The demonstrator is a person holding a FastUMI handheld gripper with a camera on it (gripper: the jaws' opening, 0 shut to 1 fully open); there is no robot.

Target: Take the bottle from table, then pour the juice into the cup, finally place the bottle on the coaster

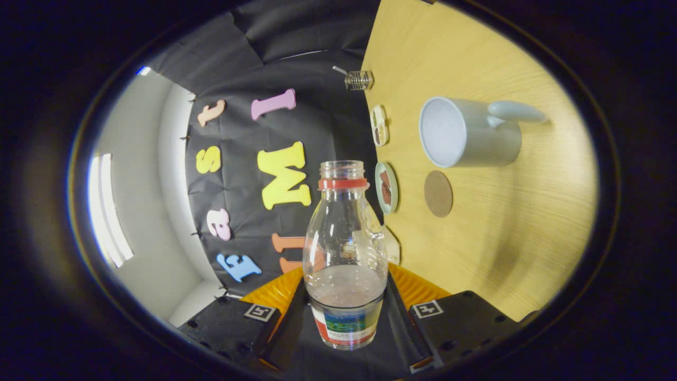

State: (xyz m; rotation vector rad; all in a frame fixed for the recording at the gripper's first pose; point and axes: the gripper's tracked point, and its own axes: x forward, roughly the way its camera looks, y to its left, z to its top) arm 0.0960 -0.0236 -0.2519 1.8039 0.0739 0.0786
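The hand-held gripper [345, 309] is closed on a clear glass bottle [345, 248], one finger pressed against each side of its lower body, so the bottle sits squarely between the fingers with its open, capless mouth pointing away from them. A red band [342, 183] rings the bottle's neck, and a printed label [346, 327] wraps its base (the print is too small to make out). A small amount of pale liquid [346, 286] lies in the lower part of the bottle, just above the label. The whole view is rolled, so the light wooden table [508, 238] appears as an upright plane to the right of the bottle. On the table, beyond the fingers and to the right of the bottle's mouth, stands a pale grey mug [468, 132] with its handle on the far side from the bottle; I cannot tell whether it holds anything. A round brown coaster [438, 193] lies flat just beside the mug, nearer the gripper, bare. Along the table's edge closest to the bottle neck are two small dishes [386, 187] holding dark bits, and farther off a small clear glass container [359, 80].
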